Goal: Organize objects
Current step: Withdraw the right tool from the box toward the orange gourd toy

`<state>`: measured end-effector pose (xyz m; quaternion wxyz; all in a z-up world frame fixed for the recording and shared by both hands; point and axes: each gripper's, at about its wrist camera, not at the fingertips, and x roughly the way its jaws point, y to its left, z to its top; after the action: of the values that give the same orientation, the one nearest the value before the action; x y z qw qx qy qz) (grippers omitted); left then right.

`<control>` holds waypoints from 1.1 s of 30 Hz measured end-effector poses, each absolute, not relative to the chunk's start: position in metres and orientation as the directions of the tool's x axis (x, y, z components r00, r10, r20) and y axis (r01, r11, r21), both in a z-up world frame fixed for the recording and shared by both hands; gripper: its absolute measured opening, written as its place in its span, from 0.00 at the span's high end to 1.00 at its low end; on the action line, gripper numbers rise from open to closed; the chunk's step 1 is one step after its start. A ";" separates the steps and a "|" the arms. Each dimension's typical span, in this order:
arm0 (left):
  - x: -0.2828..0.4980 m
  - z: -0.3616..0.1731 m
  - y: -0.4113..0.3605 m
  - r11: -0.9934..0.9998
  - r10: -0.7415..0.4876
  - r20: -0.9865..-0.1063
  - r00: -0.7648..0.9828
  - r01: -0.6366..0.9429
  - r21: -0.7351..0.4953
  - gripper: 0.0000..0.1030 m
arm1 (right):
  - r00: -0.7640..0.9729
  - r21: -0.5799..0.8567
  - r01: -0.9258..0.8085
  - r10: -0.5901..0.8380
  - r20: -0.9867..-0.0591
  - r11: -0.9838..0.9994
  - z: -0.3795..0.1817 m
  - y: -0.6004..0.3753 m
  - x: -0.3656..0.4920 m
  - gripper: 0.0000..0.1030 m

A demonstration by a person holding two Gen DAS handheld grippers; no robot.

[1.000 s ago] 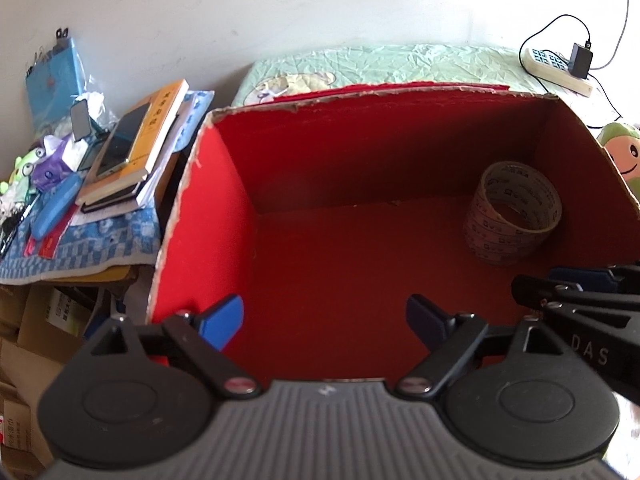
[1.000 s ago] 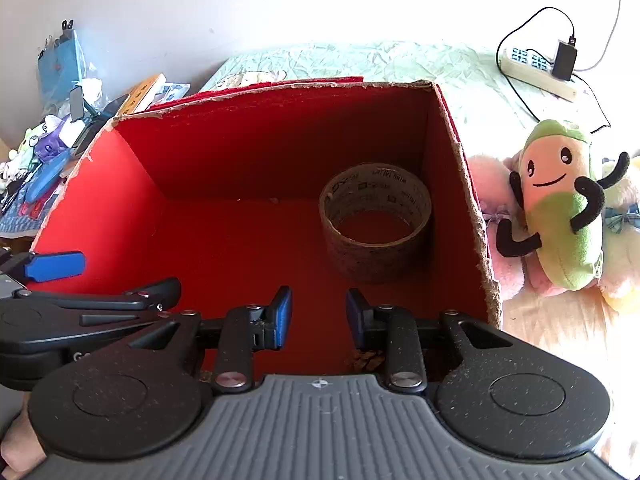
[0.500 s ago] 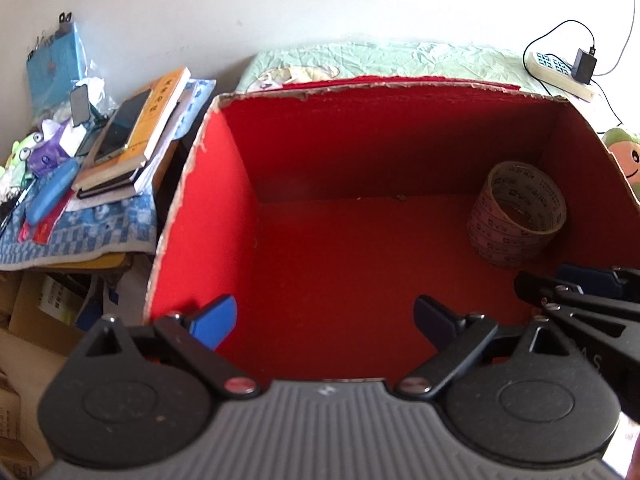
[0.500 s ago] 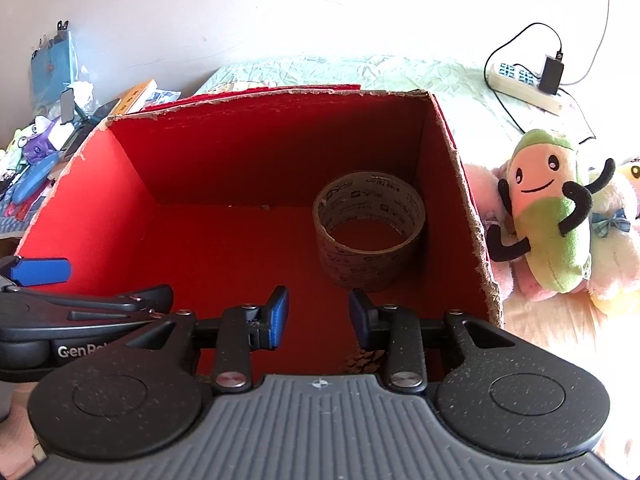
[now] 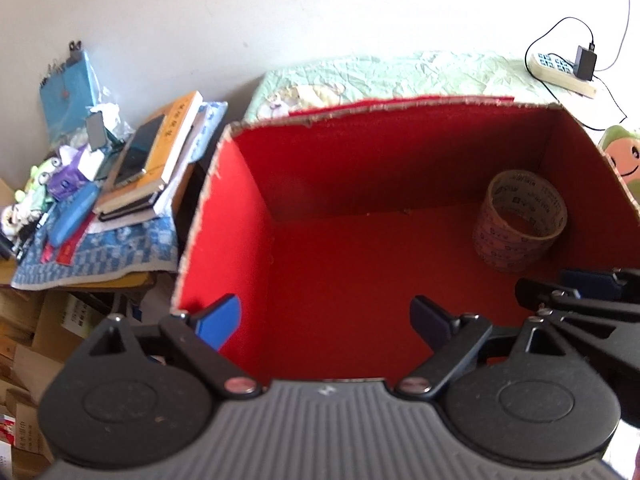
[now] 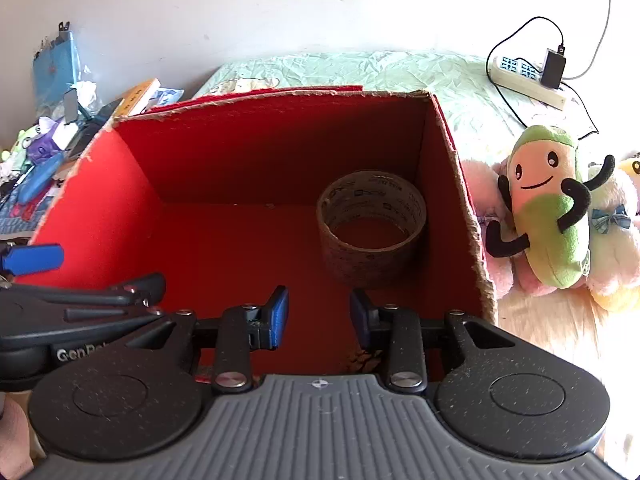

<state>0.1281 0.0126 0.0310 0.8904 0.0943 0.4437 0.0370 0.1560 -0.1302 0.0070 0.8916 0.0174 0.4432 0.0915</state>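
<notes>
A red-lined cardboard box point(image 5: 224, 240) point(image 6: 100, 208) stands open on the bed. A brown tape roll point(image 5: 508, 248) point(image 6: 372, 256) lies flat on its floor, by the right wall near the far corner. My left gripper point(image 5: 324, 316) hangs over the box's near left part, wide open with its jaws closing slightly and nothing between them. My right gripper point(image 6: 320, 312) hangs over the near edge, short of the roll. Its jaws stand narrowly apart and are opening, with nothing between them. Each gripper shows at the edge of the other's view.
A green-and-pink plush toy point(image 6: 552, 216) and other soft toys lie right of the box on the bed. A power strip point(image 6: 528, 76) with a charger sits at the back right. Left of the box, a side table holds books with a phone point(image 5: 152, 160) and clutter.
The right gripper's jaws have spread a little wider. Both views have drawn back slightly from the box. The tape roll has stayed where it was.
</notes>
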 end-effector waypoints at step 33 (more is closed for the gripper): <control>0.013 0.085 -0.046 0.983 -0.015 -0.740 0.672 0.145 0.112 0.08 | 0.635 0.222 -0.244 0.329 -0.699 0.944 0.060 -0.219 0.059 0.57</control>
<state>0.0133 -0.0455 0.0847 0.9108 0.0808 0.4026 -0.0437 0.0591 -0.2190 0.0604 0.9026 0.0533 0.3966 0.1587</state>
